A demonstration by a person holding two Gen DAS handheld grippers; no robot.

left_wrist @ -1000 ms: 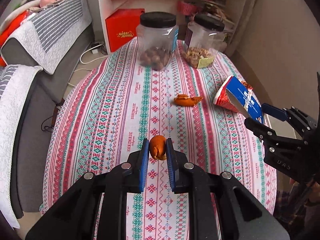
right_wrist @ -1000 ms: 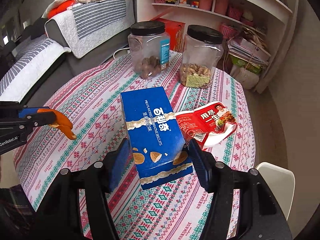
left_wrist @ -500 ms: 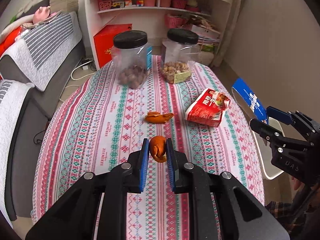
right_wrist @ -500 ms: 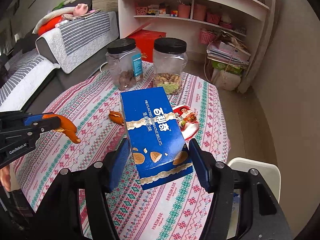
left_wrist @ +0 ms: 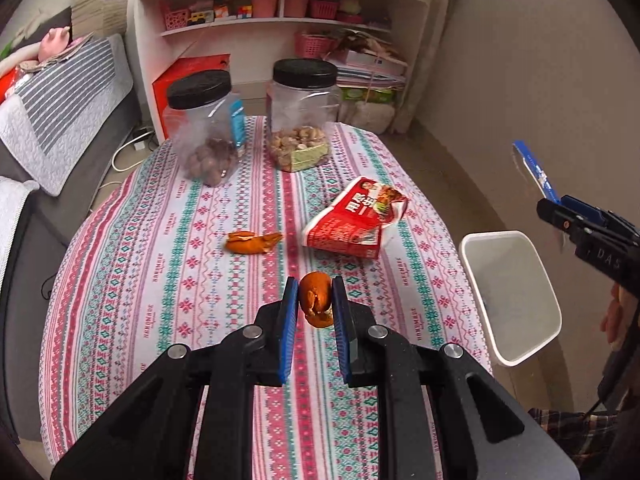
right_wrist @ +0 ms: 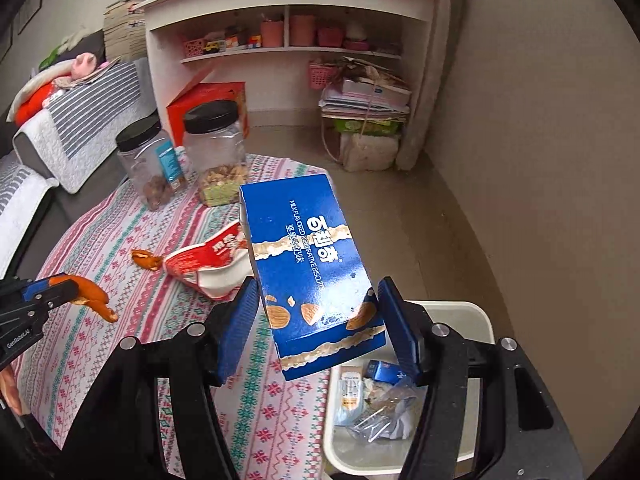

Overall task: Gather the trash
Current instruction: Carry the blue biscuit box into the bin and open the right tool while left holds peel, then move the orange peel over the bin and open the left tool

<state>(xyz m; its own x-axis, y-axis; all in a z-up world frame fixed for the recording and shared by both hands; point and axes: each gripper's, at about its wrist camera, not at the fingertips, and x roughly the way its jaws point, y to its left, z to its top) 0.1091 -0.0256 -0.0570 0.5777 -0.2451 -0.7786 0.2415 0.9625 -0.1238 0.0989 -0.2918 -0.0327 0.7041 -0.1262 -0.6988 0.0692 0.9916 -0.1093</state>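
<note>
On the left side, over the woven, striped cloth of the desk [left_wrist: 152, 264], the left hand-held gripper [left_wrist: 314, 300] is clamped on a curled, glossy piece of orange peel [left_wrist: 316, 298], its flat blue pads pressing the peel from both sides above the cloth. Just beyond it, a second, flatter strip of orange peel [left_wrist: 252, 242] lies on the desk. To its right rests a crumpled red snack bag [left_wrist: 354, 220], shiny and creased, with its open white mouth turned toward the near edge. At the far end stand two clear plastic jars with round black lids: the left jar [left_wrist: 206, 128] holds dark round nuts, the right jar [left_wrist: 302, 114] pale shelled nuts.

Further right, beside the desk's near right edge, a white plastic bin [right_wrist: 464, 312] with rounded corners sits on the floor; crinkled clear wrappers and small packets [right_wrist: 376, 412] lie inside. The right hand-held gripper [right_wrist: 316, 332] is clamped on a rectangular blue cardboard biscuit box [right_wrist: 308, 256], smooth and printed with almonds and a cream band, gripped at its lower end by the sides. The box tilts upward, held in the air over the gap between the desk edge and the bin's left rim.
</note>
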